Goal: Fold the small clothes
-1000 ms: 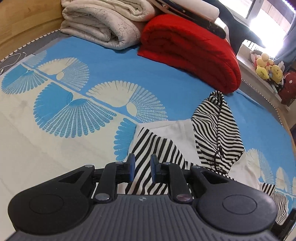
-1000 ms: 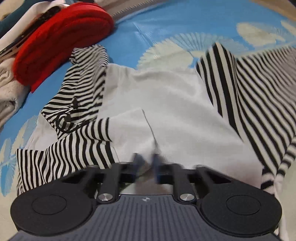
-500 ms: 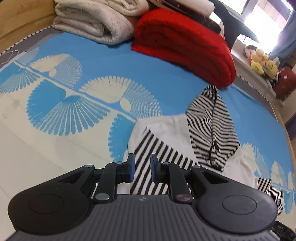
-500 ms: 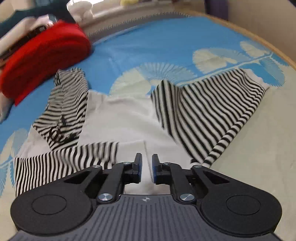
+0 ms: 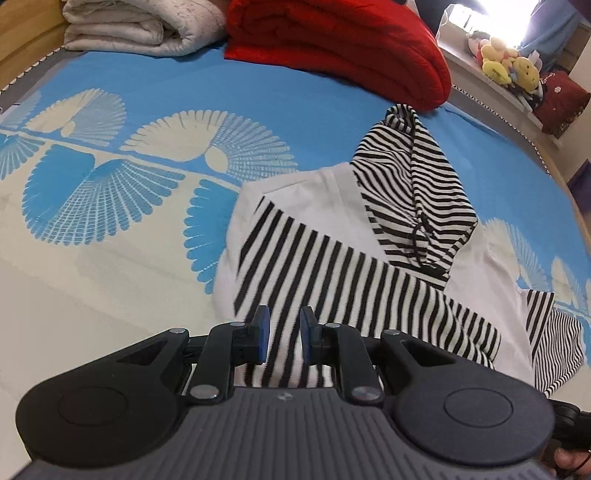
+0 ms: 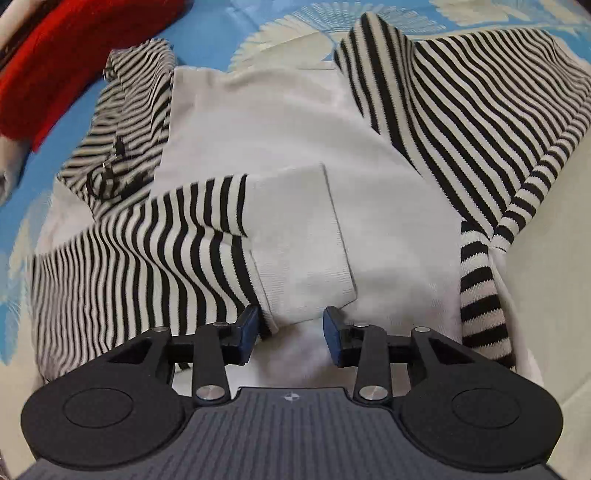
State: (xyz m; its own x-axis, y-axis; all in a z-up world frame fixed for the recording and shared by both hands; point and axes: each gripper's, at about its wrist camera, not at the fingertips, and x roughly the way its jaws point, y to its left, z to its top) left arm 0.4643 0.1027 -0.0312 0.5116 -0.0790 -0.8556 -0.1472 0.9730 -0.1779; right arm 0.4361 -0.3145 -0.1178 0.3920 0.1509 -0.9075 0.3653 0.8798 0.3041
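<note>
A small white hooded top with black-and-white striped sleeves and hood [image 5: 402, 192] lies flat on the bed. In the left wrist view my left gripper [image 5: 282, 334] hovers over one striped sleeve [image 5: 332, 269] folded across the body, its jaws a narrow gap apart and empty. In the right wrist view my right gripper [image 6: 290, 332] is open just above the white cuff [image 6: 306, 243] of the other striped sleeve [image 6: 147, 240], which lies across the white body [image 6: 266, 125]. The first sleeve [image 6: 454, 99] spreads at right.
The bed cover [image 5: 129, 229] is blue and cream with fan prints. A red folded blanket [image 5: 332, 44] and a cream folded blanket [image 5: 136, 26] sit at the head. Soft toys [image 5: 509, 66] stand on a ledge at far right.
The right gripper has opened wide and dropped closer over the white cuff. The left gripper has moved in lower over the striped sleeve, its jaws a little wider.
</note>
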